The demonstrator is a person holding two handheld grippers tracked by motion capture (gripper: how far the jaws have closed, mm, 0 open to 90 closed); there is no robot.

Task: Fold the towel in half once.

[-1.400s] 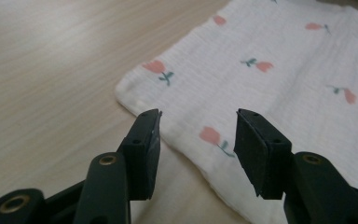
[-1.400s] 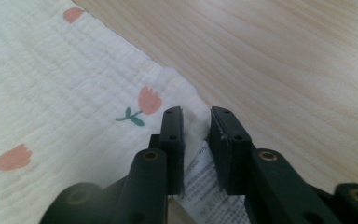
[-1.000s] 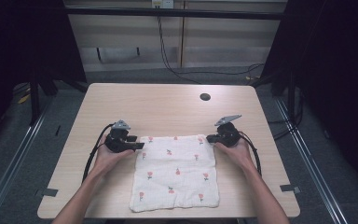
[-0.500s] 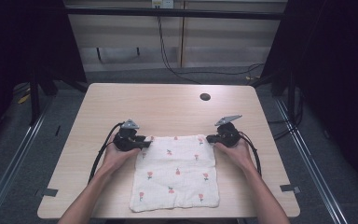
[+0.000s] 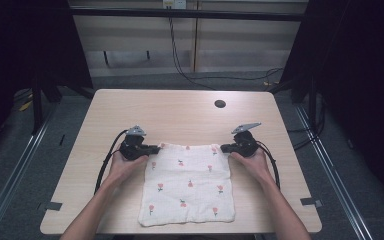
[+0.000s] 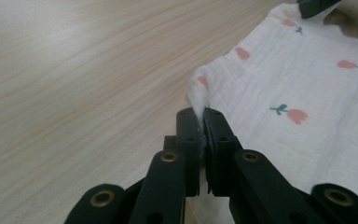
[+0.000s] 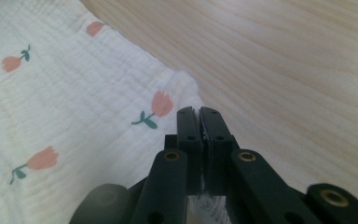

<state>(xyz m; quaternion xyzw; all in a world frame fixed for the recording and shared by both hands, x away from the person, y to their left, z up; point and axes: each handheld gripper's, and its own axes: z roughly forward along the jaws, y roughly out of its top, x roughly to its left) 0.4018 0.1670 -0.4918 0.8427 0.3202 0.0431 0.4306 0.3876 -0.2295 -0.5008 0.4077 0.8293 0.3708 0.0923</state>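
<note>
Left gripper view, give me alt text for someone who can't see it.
The left gripper, its two black jaws shut, pinches a puckered corner of a white crinkled cloth with pink tulip prints. The cloth lies flat on a light wooden table.

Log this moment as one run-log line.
left tongs: just closed on cloth far-left corner | right tongs: shut on far-right corner | cloth: flat on table

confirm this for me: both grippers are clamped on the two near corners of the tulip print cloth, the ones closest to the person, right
Not quite. Both the left gripper and the right gripper are clamped on the tulip print cloth, but on its two far corners, away from the person. The high view shows it.
</note>
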